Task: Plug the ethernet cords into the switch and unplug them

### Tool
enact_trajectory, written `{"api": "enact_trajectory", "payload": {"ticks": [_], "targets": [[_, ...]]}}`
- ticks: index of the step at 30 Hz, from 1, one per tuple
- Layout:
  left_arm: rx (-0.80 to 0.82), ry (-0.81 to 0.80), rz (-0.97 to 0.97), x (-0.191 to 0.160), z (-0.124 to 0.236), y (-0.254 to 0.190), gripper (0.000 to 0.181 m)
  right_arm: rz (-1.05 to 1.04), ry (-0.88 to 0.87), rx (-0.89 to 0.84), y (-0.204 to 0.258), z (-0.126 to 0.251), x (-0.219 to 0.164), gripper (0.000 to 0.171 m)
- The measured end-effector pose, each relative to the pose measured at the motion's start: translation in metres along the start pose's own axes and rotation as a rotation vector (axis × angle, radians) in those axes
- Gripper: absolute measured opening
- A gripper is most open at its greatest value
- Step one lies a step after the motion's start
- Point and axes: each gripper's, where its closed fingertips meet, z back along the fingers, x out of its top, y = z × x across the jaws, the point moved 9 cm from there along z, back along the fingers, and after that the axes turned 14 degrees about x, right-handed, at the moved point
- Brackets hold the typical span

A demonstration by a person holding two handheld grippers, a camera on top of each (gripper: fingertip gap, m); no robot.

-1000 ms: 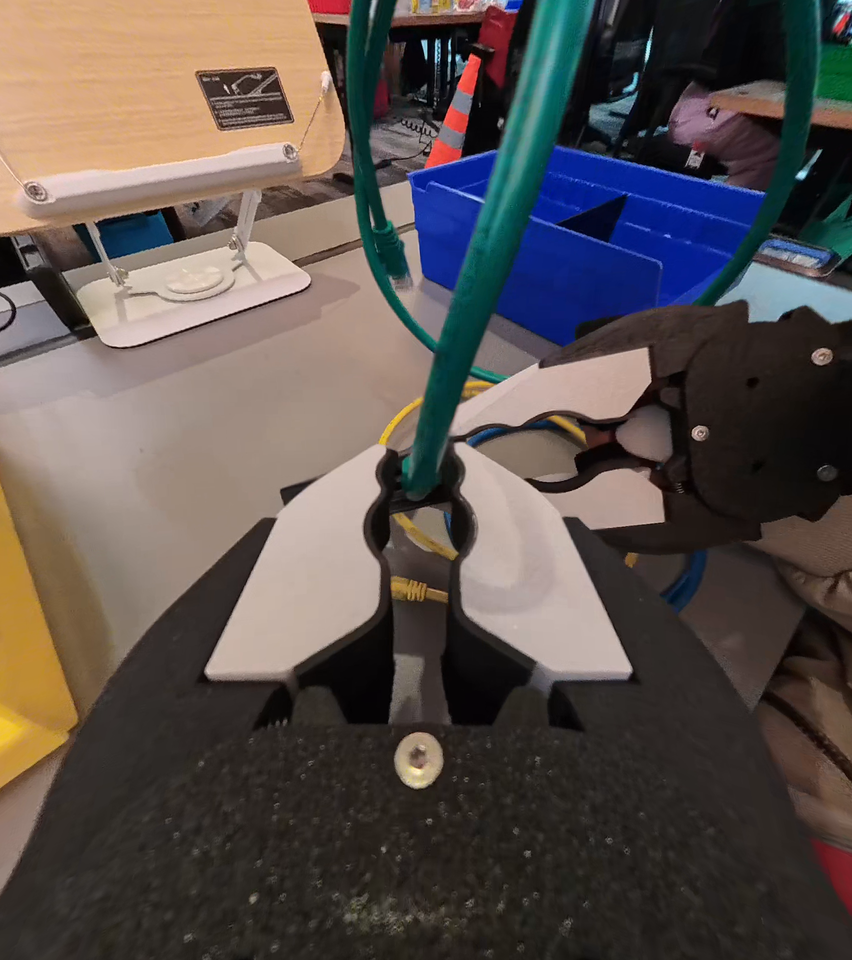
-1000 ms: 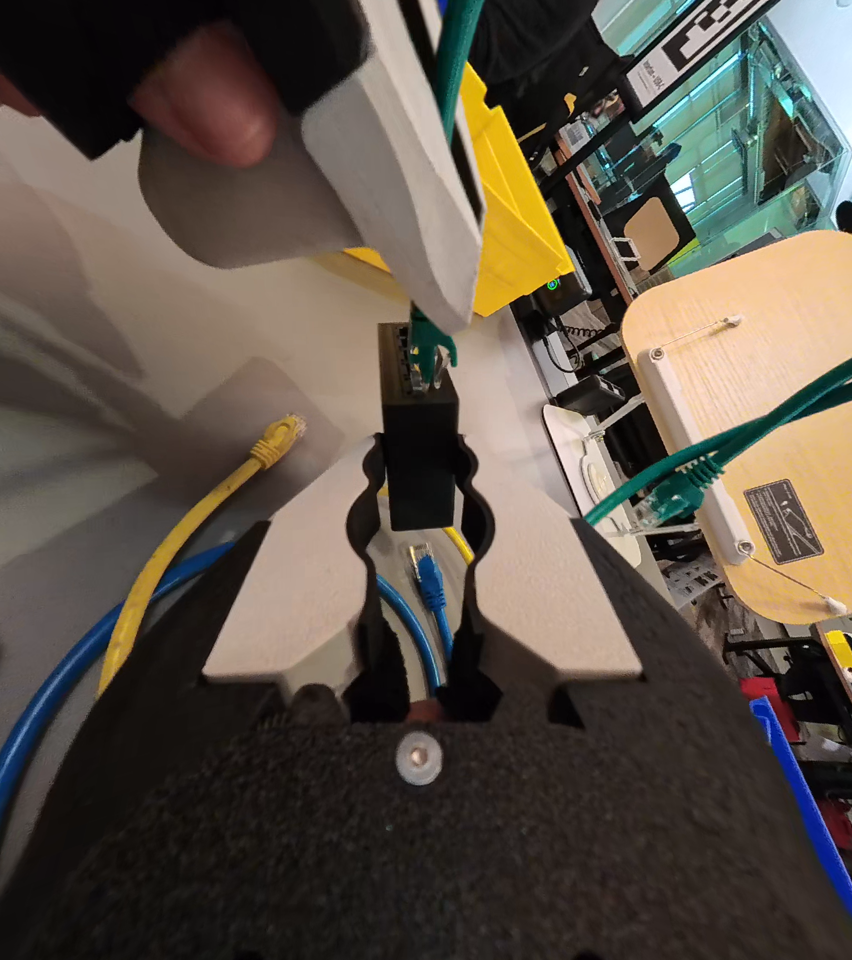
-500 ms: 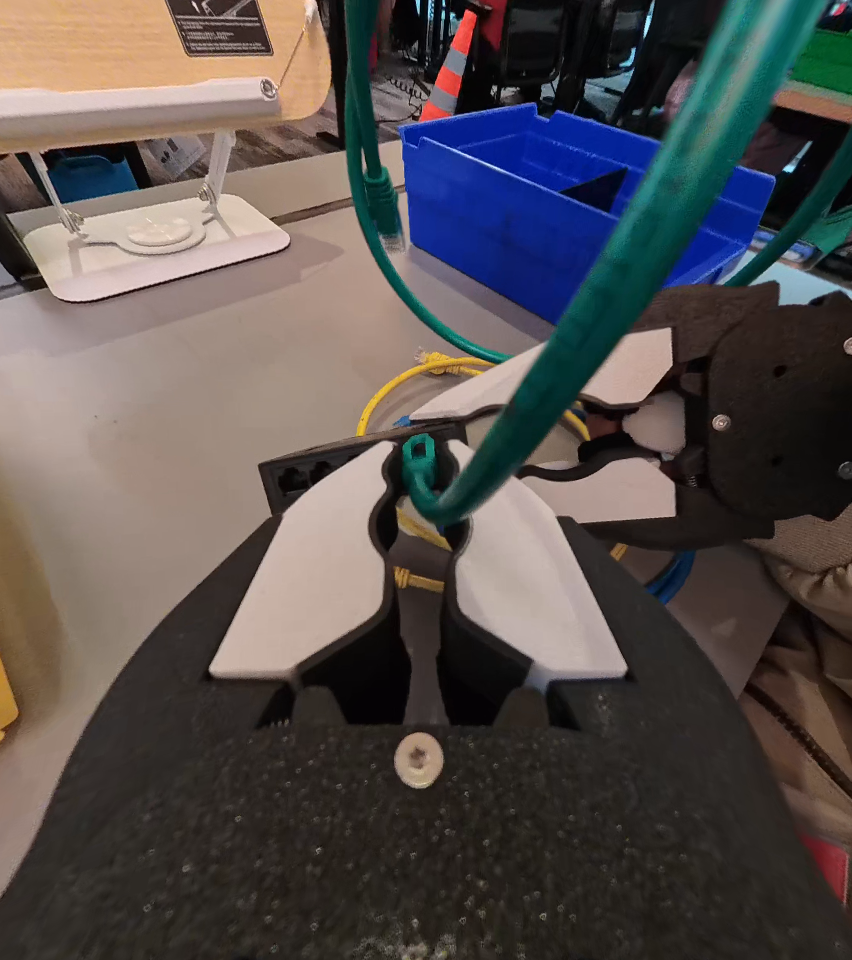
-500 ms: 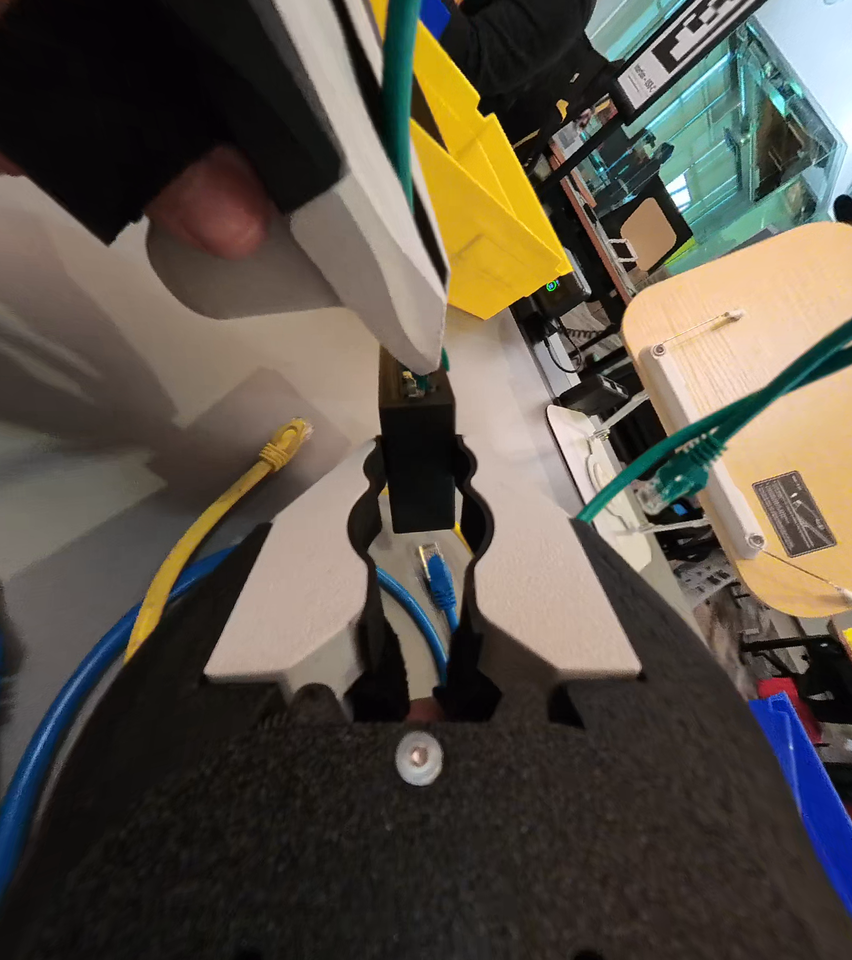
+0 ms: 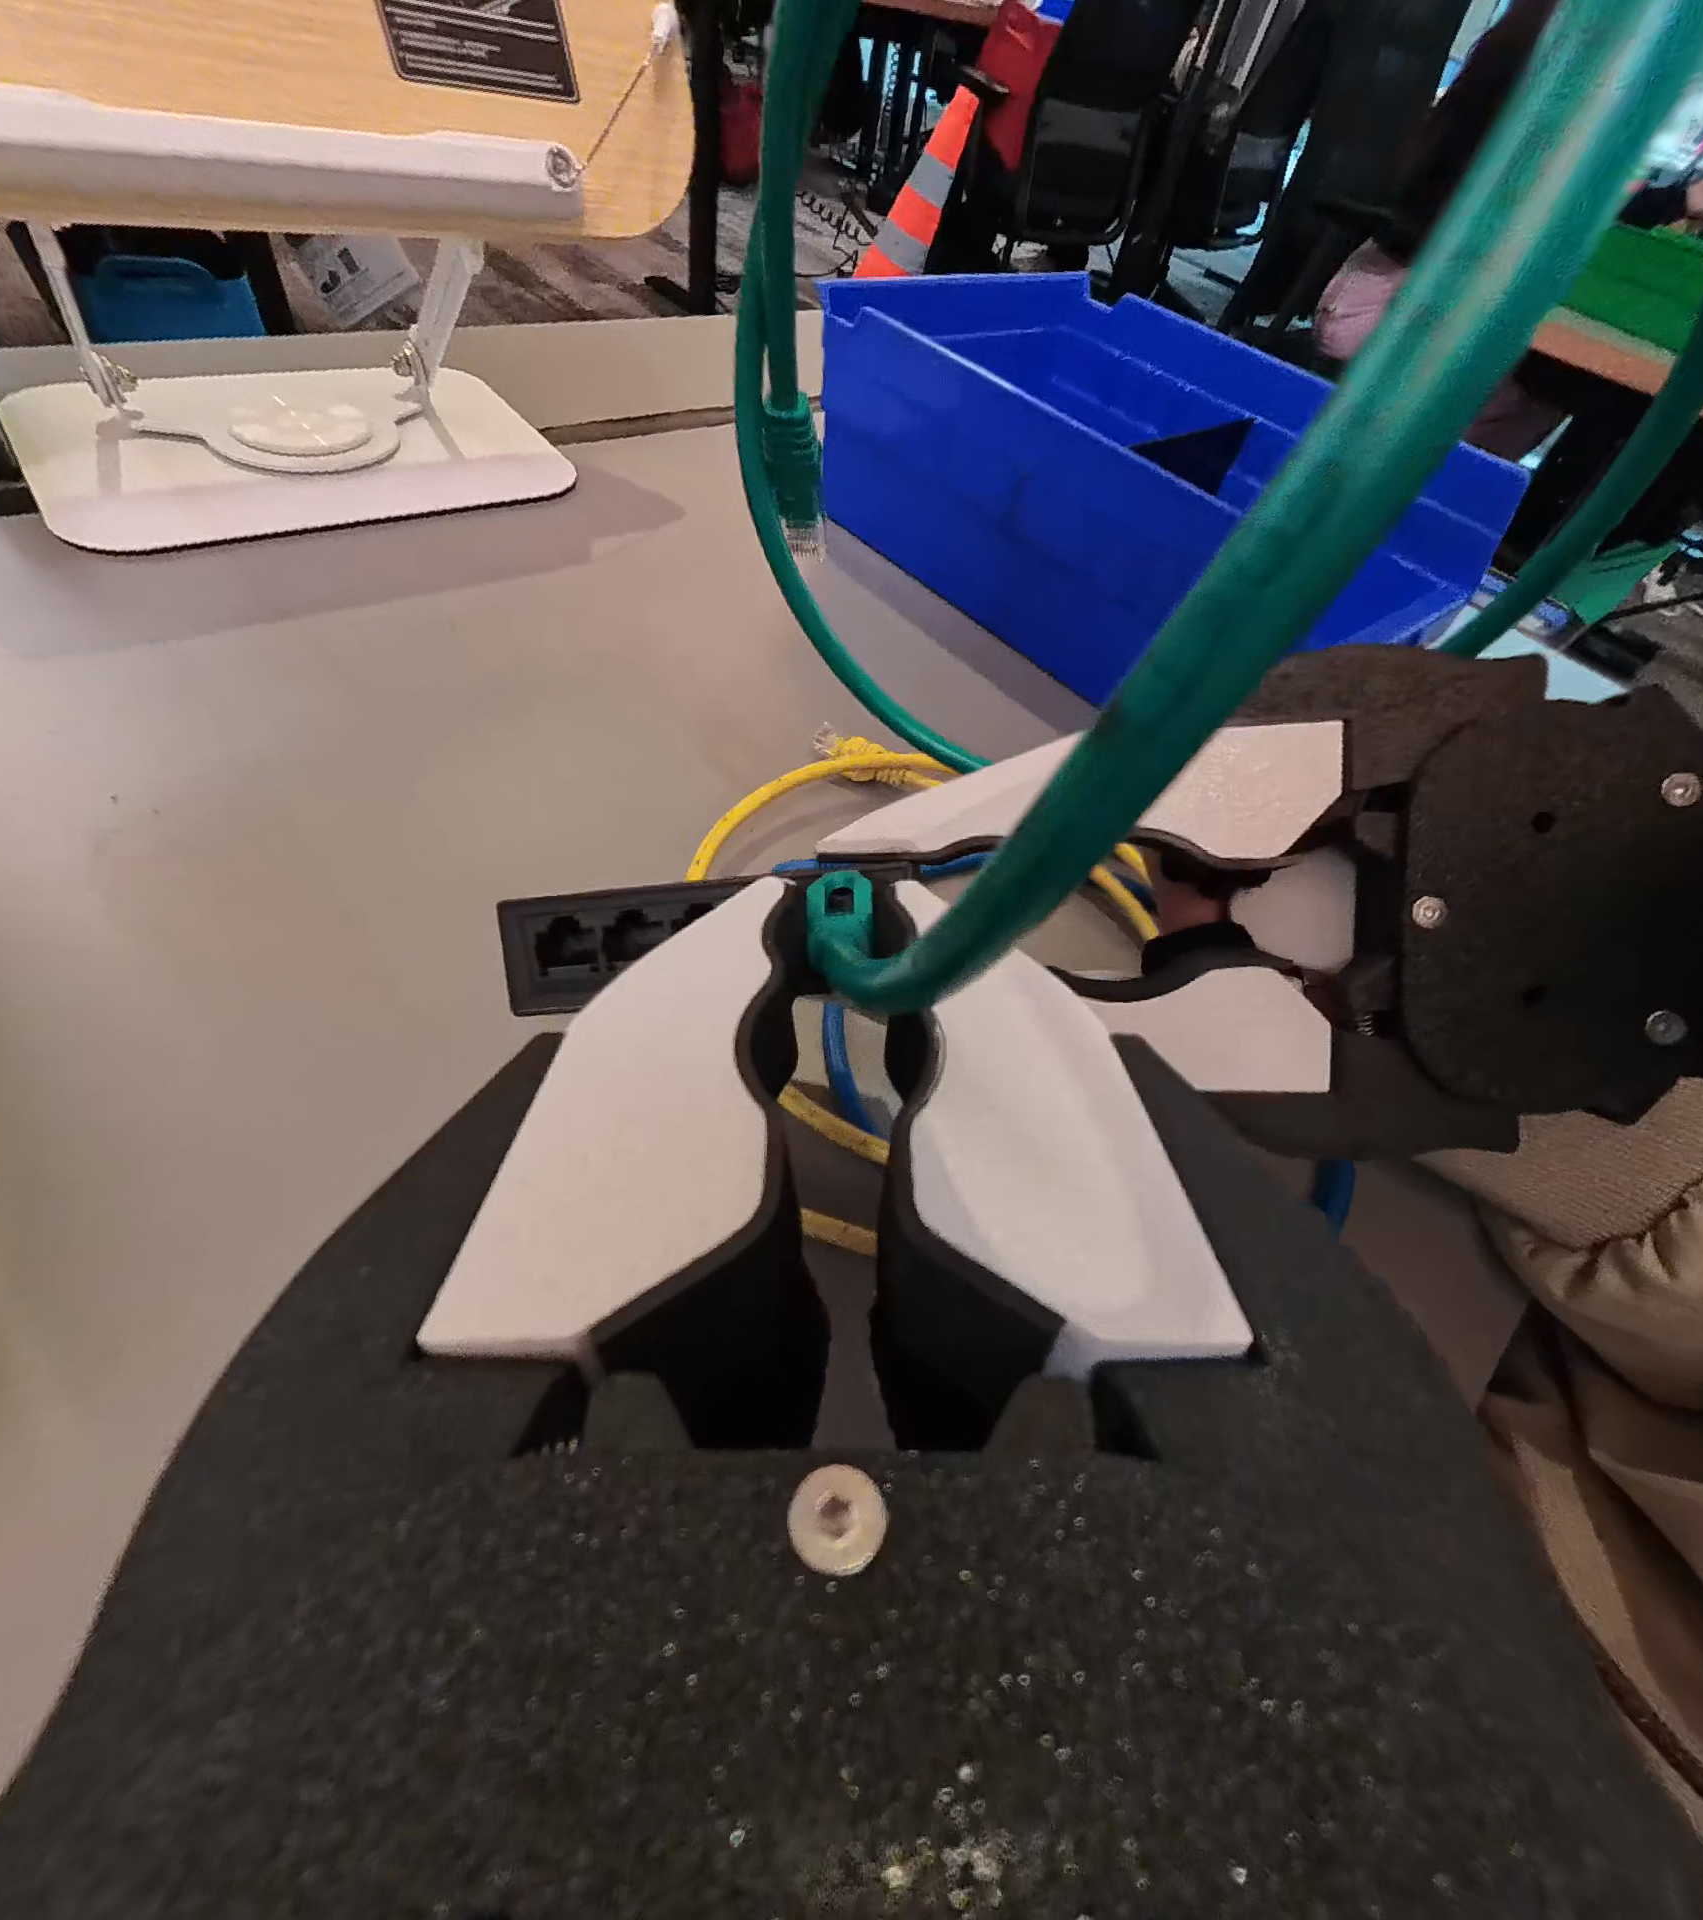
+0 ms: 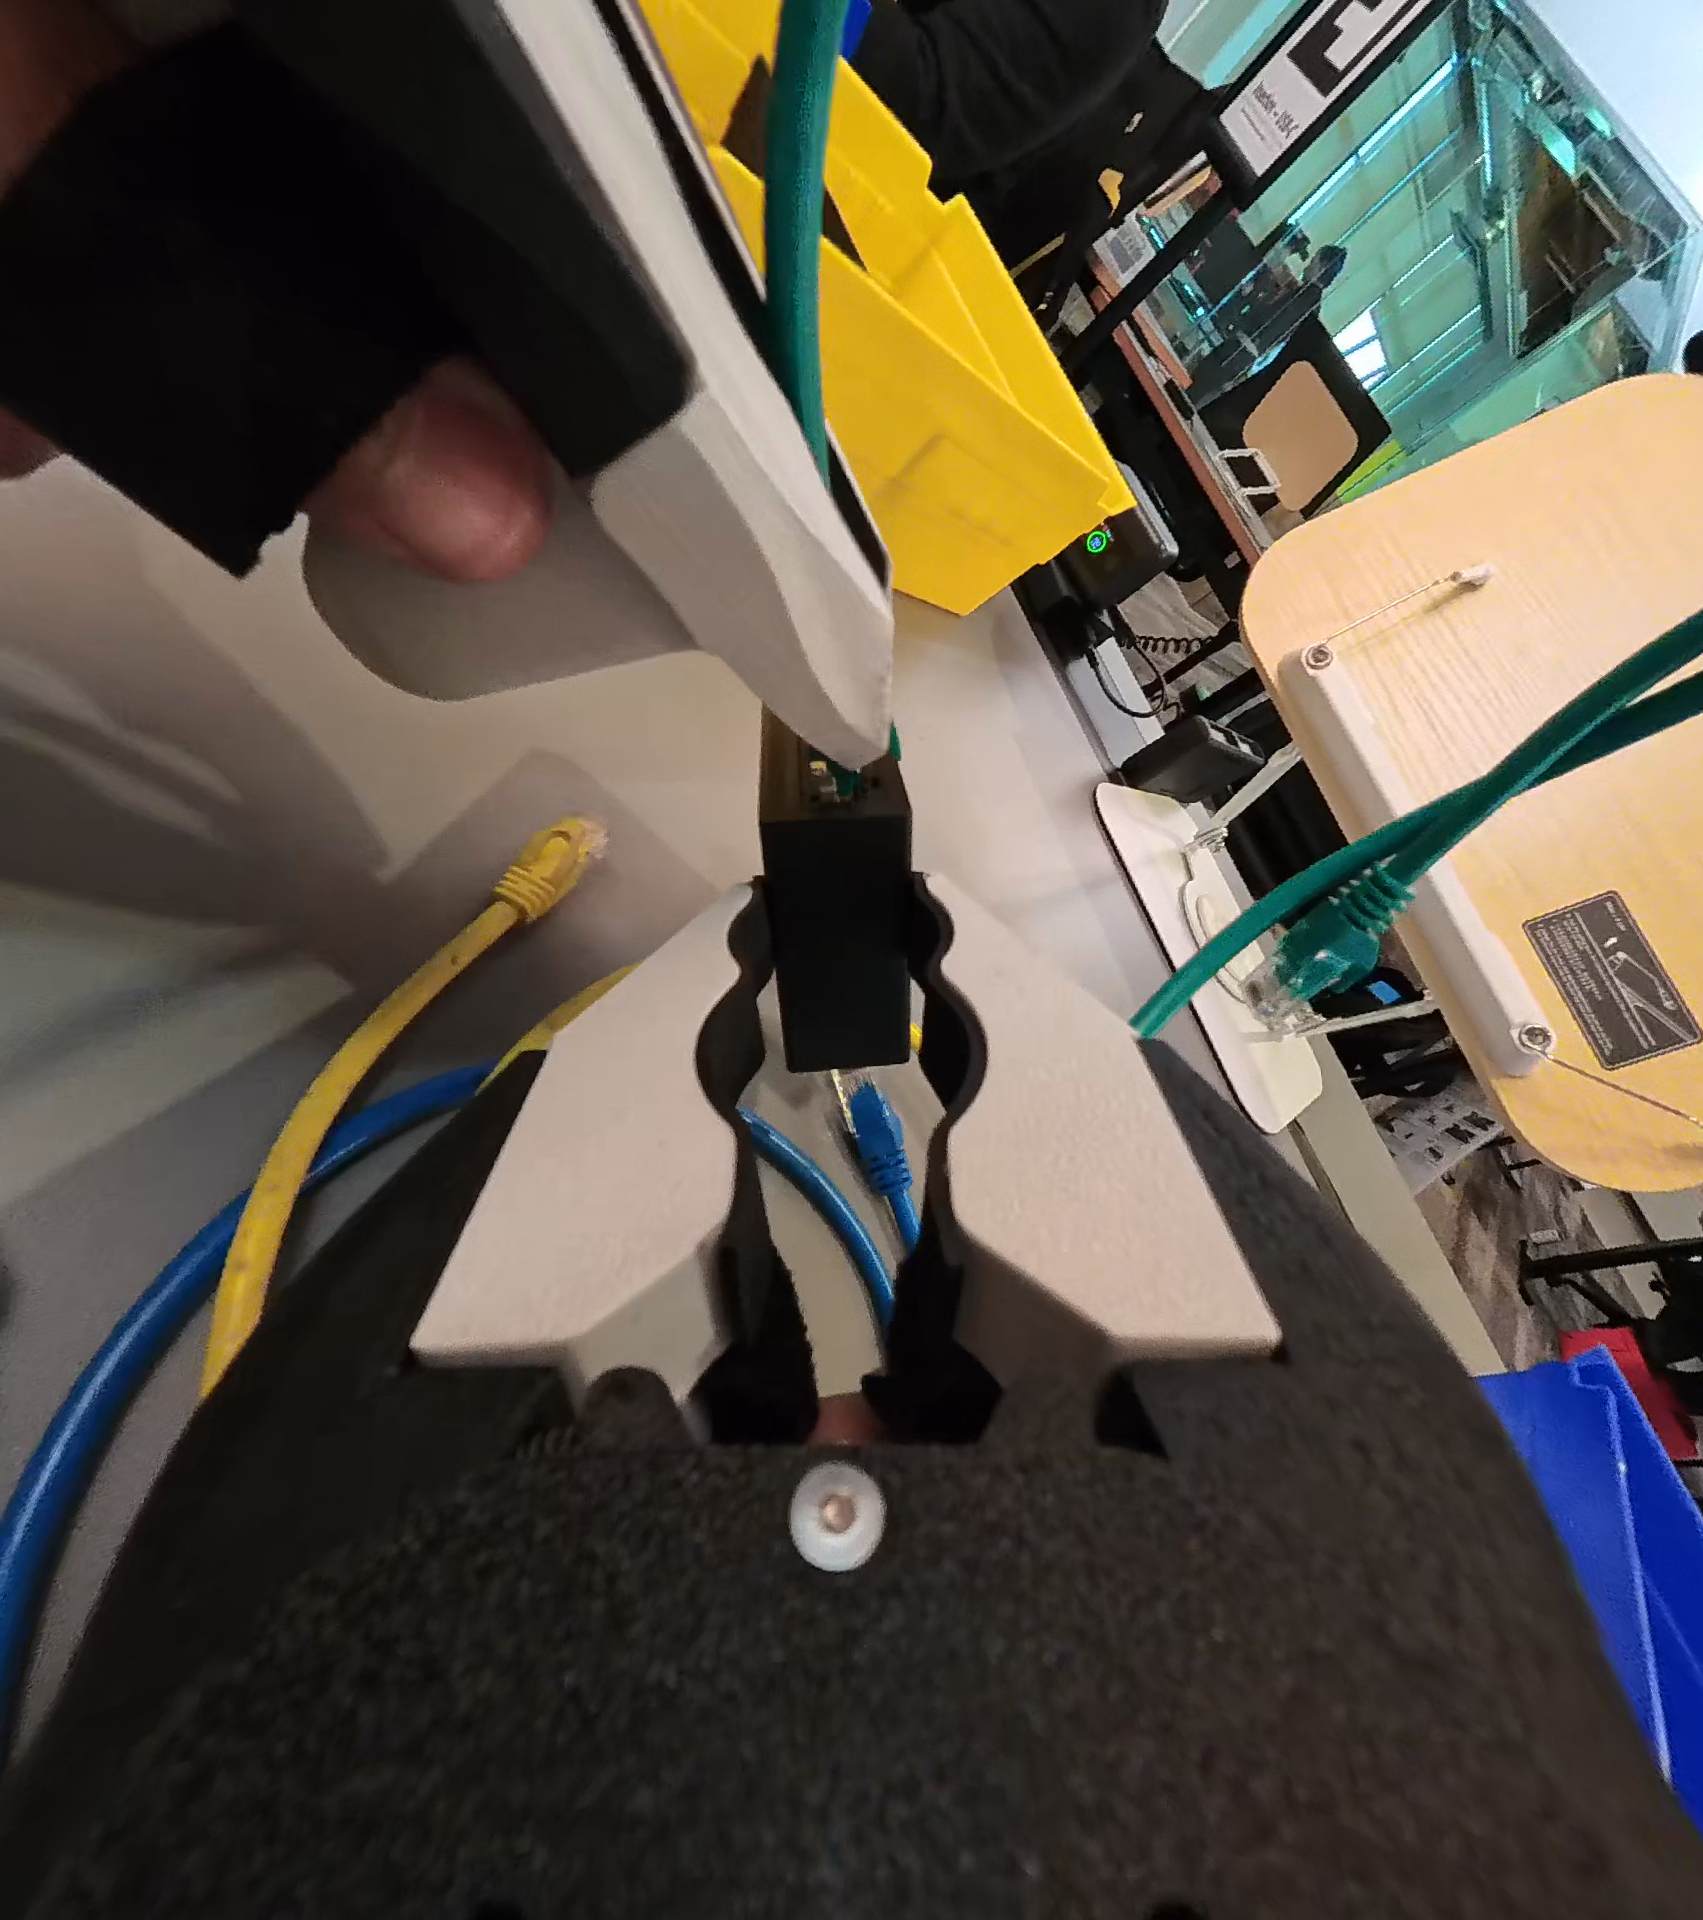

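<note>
- The switch [image 6: 839, 935], a small black box, sits low on the bench [image 5: 234, 748] at 12 o'clock in the right wrist view. The right gripper [image 6: 839, 987] has its fingers clamped on the switch's two sides.
- The left gripper [image 5: 831, 971] has its fingers closed on the green plug [image 5: 834, 930], right at the switch's port face; whether the plug is seated I cannot tell.
- The switch looks light and rigid, likely to slide if unheld, so gripping its body seems right.
- The green cord [image 5: 1346, 436] loops up toward 1 o'clock; it looks springy and may tug sideways. Hold the stiff plug boot, not the cable; its latch tab seems fragile.
- Yellow cord [image 6: 431, 966] and blue cord [image 6: 99, 1340] lie loose at 9 o'clock.
</note>
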Motion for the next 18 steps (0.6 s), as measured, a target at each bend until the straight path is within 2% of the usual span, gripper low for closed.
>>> {"api": "enact_trajectory", "payload": {"ticks": [5,11,18], "targets": [[0.033,-0.004,-0.024,0.004,0.004,0.001,0.012,-0.143,-0.032,0.043,0.001,-0.008,0.004,0.026],[-0.013,0.013,0.013,0.002,0.007,-0.003,0.012,-0.136,0.042,0.031,0.005,-0.016,0.005,0.027],[0.010,0.004,-0.030,0.001,0.007,-0.009,0.012,-0.098,0.082,-0.021,0.006,-0.017,0.004,0.027]]}}
